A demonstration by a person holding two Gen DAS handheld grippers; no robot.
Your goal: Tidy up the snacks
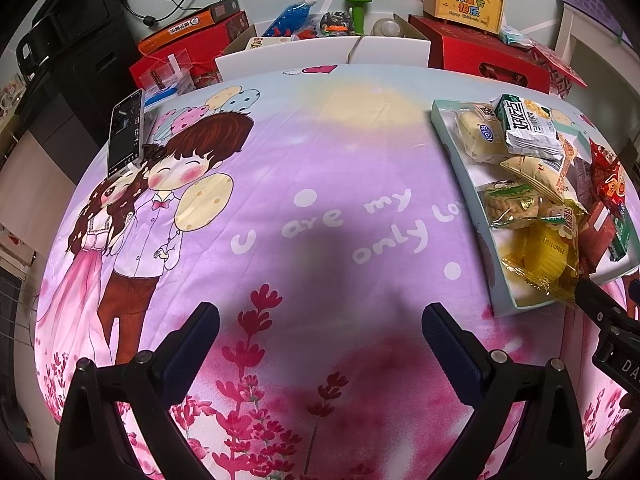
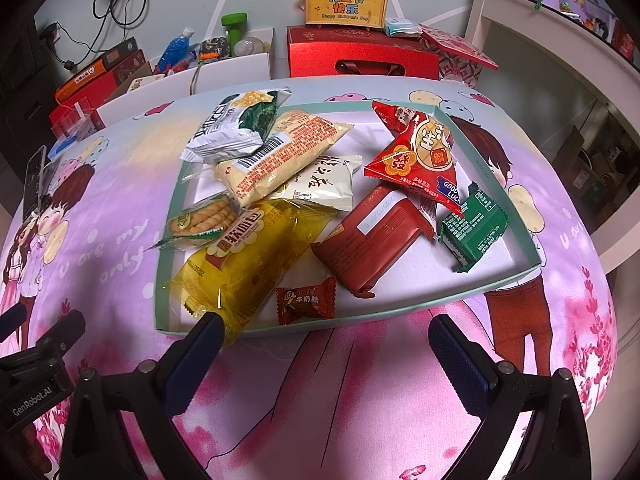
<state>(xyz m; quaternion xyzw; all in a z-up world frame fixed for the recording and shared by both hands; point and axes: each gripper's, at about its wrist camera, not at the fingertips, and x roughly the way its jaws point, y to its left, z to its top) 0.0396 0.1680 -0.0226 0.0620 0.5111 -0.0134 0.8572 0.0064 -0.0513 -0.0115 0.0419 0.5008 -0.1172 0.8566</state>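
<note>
A shallow teal-rimmed tray (image 2: 412, 300) lies on the cartoon-print cloth and holds several snack packs: a yellow bread pack (image 2: 248, 268), a small brown candy (image 2: 306, 299), a dark red pack (image 2: 372, 240), a red triangular peanut bag (image 2: 420, 152), a green pack (image 2: 476, 228), a biscuit pack (image 2: 200, 220) and pale packs behind. My right gripper (image 2: 324, 340) hovers open just in front of the tray's near rim, nothing between its fingers. My left gripper (image 1: 320, 328) is open over bare cloth, left of the tray (image 1: 460, 176). The right gripper's tip (image 1: 600, 304) shows at that view's right edge.
A phone on a stand (image 1: 126, 132) rises at the cloth's left side. Behind the table sit red gift boxes (image 2: 360, 52), a yellow carry box (image 2: 346, 2), a green dumbbell (image 2: 234, 26), a blue bottle (image 2: 174, 46) and white cartons. White shelving (image 2: 560, 60) stands to the right.
</note>
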